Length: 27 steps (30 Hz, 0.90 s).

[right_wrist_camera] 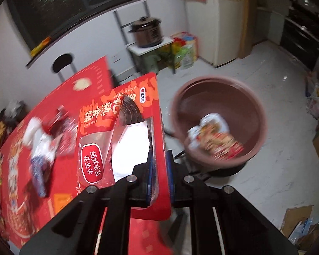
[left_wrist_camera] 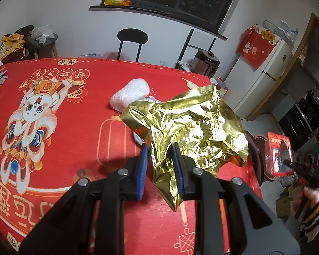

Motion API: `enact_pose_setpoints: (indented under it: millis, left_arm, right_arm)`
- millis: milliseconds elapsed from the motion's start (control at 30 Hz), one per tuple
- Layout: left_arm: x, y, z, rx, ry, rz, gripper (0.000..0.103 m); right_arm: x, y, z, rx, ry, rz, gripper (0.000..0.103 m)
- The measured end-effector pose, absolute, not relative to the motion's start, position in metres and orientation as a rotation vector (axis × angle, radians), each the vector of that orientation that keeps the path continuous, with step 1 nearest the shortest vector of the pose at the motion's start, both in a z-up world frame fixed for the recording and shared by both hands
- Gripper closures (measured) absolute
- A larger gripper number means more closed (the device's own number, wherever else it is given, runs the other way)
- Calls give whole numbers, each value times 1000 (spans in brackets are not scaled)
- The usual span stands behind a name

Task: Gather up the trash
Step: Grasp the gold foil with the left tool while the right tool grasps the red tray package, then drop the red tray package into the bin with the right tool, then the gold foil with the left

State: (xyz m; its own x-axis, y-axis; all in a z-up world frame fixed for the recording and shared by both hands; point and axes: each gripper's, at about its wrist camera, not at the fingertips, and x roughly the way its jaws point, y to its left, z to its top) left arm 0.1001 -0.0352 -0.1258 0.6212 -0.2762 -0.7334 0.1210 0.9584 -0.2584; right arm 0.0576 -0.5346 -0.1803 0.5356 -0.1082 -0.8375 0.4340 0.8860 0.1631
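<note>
The left gripper (left_wrist_camera: 159, 161) is closed on the lower edge of one crumpled gold foil wrapper (left_wrist_camera: 193, 127), held above the red tablecloth (left_wrist_camera: 74, 110), while the right gripper (right_wrist_camera: 159, 165) is clamped on the edge of one red peanut packet (right_wrist_camera: 117, 131), just beside the brown basin (right_wrist_camera: 219, 123). Both look feather-light, thin and slippery, likely to crumple or slide, so a firm pinch on a folded edge seems safest. Inside the basin lies one discarded wrapper (right_wrist_camera: 217, 140); one white foam net (left_wrist_camera: 129, 95) rests on the tablecloth beyond the foil.
</note>
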Motion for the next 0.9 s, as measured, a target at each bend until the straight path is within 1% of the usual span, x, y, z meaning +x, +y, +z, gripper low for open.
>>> enact_pose_setpoints:
  millis: [133,300,400,433,467,500,533,600,667,767,833,900]
  left_arm:
    - [100,-45,-123,-181,871,-226,77]
    - [100,-55,-117,-168,866,-213,77]
    - [100,-61,-115,-159,866,-213,77]
    - [100,-62,-114,-157,867,-214,77]
    - [100,-65,-114,-153,866,-218,77]
    - [101,-68,-113,-148,866,-223,77]
    - [101,-70,-112,-144,865,-227,77]
    - [102,-79,-109,-133,862,-245,77]
    - [104,-87,-106,-123,858,-265,77]
    - [107,-107,-100,-96,851,-313,77]
    - [110,-122,-97,-80,845,-349,77]
    - [113,-143,-92,-59,837,-396,77]
  right_arm:
    - [69,-589,-184,383,954,-452,90]
    - [80,-632,-189,406,944,-544,90]
    - [86,-649,-190,421,931,-559,86]
    - [88,-652,-190,421,927,-555,76]
    - [87,-654,-189,420,920,-561,59]
    - [85,-656,-186,421,907,-569,52]
    - [83,-657,-182,429,889,-564,48]
    - [79,-656,-177,436,872,-549,42]
    - [70,-653,-168,427,843,-541,25]
    - [55,-645,-154,405,808,-521,10]
    - [43,-638,-144,394,784,-506,6]
    - [34,-634,-135,388,769,-500,5]
